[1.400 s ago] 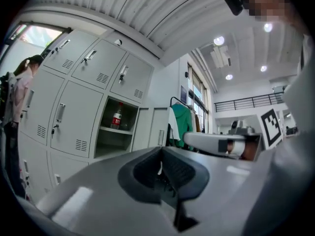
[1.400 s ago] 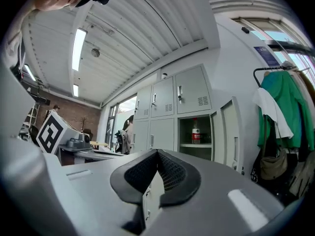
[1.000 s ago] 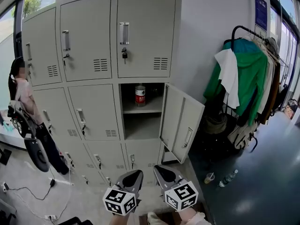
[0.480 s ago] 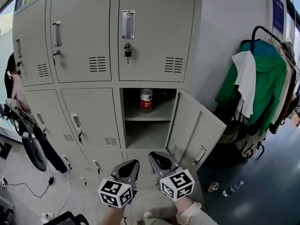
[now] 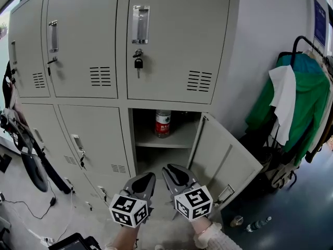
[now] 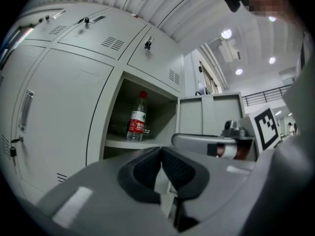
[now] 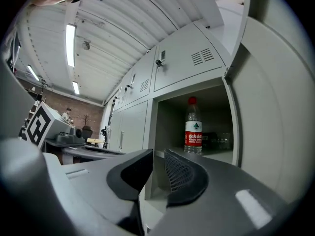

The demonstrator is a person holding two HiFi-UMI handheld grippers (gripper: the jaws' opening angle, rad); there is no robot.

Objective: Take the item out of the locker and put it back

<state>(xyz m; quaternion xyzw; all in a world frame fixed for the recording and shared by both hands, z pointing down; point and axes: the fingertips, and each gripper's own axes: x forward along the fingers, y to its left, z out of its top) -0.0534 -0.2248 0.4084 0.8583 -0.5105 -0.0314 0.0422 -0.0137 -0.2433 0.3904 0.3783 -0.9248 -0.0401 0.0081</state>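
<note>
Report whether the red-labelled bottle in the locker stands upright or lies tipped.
Upright: the clear red-labelled plastic bottle stands on the open grey metal locker's shelf, red cap uppermost.

We record the shelf (image 5: 179, 138) inside the open locker compartment (image 5: 156, 158): a light grey metal board that splits the compartment into an upper and a lower part. On it stands one water bottle (image 5: 163, 124), upright, clear plastic with a red cap and a red label, set left of the middle. Just beside it, further back, we see a small clear thing (image 7: 224, 141); what it is we cannot tell. The floor (image 5: 31, 191) is pale grey at the left, where a thin black cable (image 5: 18, 211) lies, and dark at the right, where a cup (image 5: 237, 221) stands near a second bottle (image 5: 258, 224) lying on its side.
</note>
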